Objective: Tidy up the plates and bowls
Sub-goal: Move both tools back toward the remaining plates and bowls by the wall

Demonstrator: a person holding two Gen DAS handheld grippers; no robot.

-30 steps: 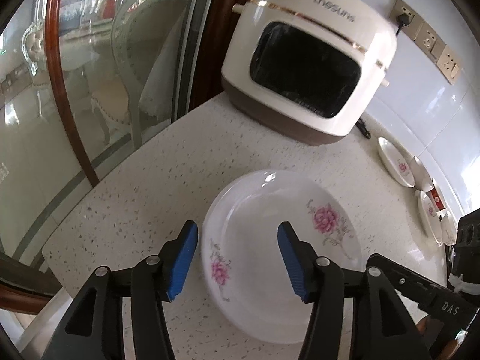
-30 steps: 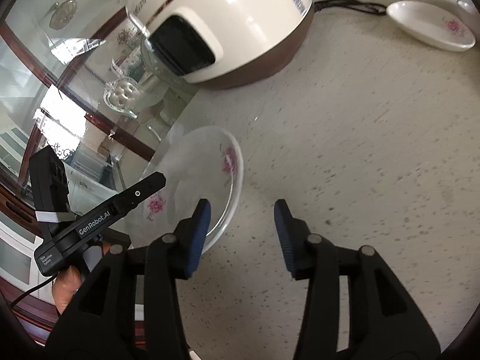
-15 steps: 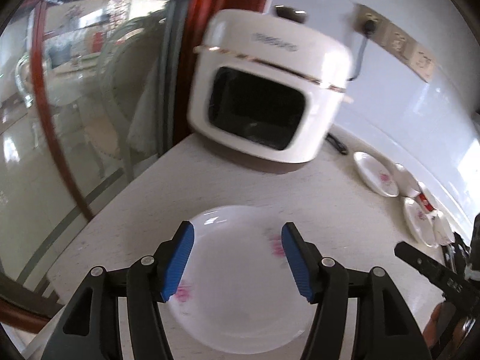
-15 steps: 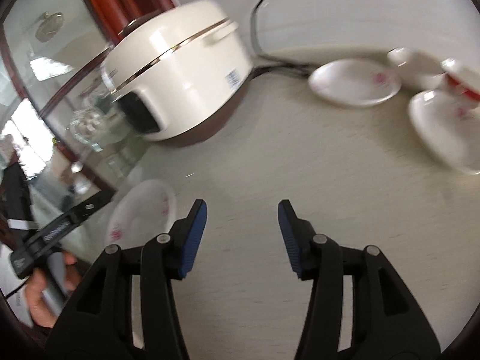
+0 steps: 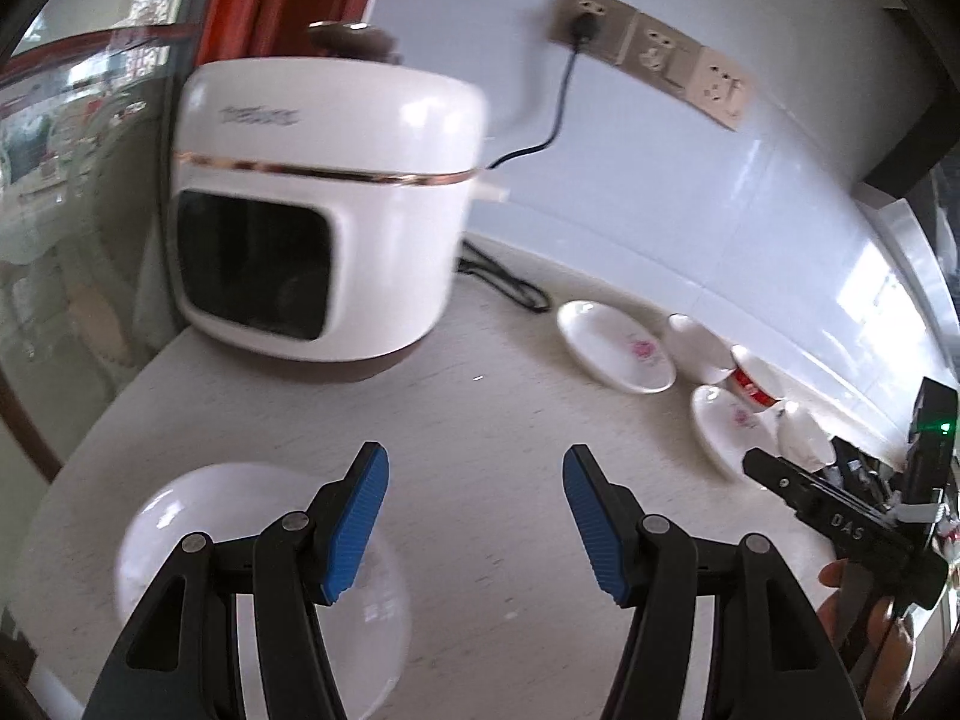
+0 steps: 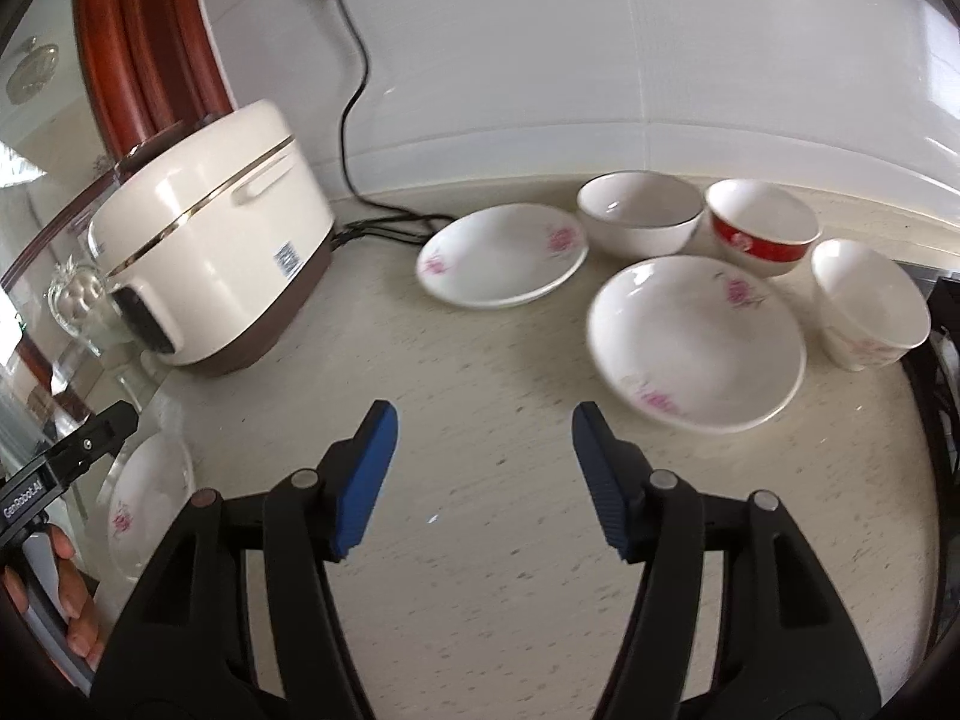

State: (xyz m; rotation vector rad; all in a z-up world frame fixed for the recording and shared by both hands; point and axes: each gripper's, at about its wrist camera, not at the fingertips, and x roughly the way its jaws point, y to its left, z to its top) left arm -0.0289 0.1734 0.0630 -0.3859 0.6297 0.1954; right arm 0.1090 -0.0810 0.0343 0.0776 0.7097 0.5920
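Plates (image 6: 696,342) and bowls (image 6: 639,213) sit on speckled counter (image 6: 480,420) beside white-tiled wall (image 6: 600,60)

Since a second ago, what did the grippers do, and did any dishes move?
Both grippers swung away from the flowered plate at the counter's edge toward the dishes by the wall. The left gripper no longer straddles that plate; it is open and empty. The right gripper has just been opening, with nothing between its jaws. The plate, the rice cooker and the other plates and bowls stayed put.
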